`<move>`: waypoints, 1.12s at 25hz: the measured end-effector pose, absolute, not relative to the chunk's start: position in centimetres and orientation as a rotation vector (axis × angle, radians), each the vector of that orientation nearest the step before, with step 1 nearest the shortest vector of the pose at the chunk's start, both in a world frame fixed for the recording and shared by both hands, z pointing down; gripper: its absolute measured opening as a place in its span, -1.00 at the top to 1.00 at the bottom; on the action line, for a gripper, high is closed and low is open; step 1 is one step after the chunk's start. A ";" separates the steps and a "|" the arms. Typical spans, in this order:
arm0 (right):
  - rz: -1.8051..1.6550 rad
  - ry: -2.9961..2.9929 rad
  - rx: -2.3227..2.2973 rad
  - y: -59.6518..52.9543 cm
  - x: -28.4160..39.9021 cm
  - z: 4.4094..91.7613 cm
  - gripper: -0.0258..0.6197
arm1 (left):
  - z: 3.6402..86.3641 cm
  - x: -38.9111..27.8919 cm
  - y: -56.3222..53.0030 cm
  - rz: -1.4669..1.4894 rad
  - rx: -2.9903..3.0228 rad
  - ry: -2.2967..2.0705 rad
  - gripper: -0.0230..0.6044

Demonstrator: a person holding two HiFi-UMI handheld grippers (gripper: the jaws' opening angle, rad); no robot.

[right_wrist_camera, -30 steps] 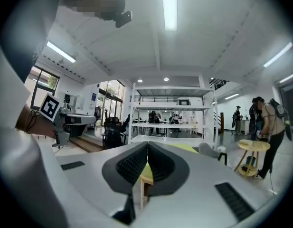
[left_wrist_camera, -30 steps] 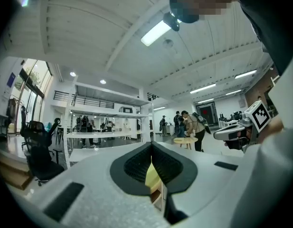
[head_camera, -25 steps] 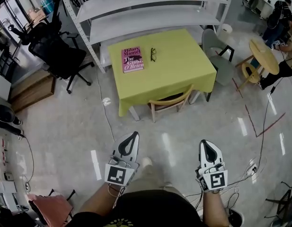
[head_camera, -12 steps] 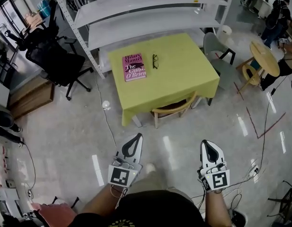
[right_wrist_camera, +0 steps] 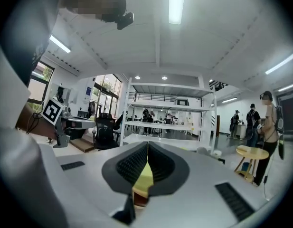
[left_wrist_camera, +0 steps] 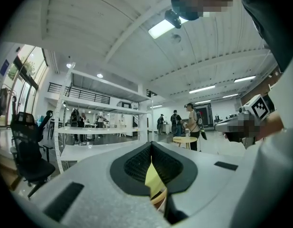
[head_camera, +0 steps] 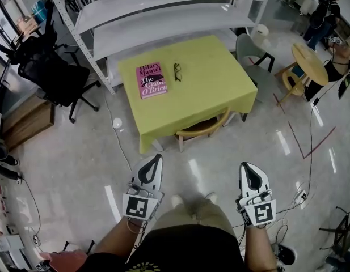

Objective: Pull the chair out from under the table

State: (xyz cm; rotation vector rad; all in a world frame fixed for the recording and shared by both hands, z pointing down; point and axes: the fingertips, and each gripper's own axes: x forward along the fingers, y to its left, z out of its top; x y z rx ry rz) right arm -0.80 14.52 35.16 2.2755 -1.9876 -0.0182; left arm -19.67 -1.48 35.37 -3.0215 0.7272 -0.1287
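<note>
Shiny floor (head_camera: pixel 78 152) | chair (head_camera: pixel 202 128) seemingly half under green table (head_camera: pixel 209 78) | L claw (head_camera: pixel 155 160), R claw (head_camera: pixel 248 168) pressed together, empty, apart from chair

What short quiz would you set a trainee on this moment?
1. True or false: the chair stands pulled clear of the table.
2. What lies beside the book on the table? A) glasses B) a mug C) a phone
3. Fill in: the left gripper and the right gripper both have their jaws ____, well short of the chair.

Key: 1 false, the chair sits tucked under the table's near edge. 2 A. 3 shut, with nothing held.
</note>
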 end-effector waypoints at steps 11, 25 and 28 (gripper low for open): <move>0.018 -2.038 2.211 11.6 4.0 37.0 0.89 | 36.7 -15.4 -3.6 -0.146 -3.012 0.782 0.90; 0.046 -2.119 2.157 5.8 11.9 36.7 0.89 | 36.9 -8.2 -8.0 -0.124 -3.008 0.853 0.90; 0.058 -2.133 2.145 5.0 13.7 37.1 0.89 | 36.7 -6.6 -8.7 -0.114 -3.008 0.854 0.90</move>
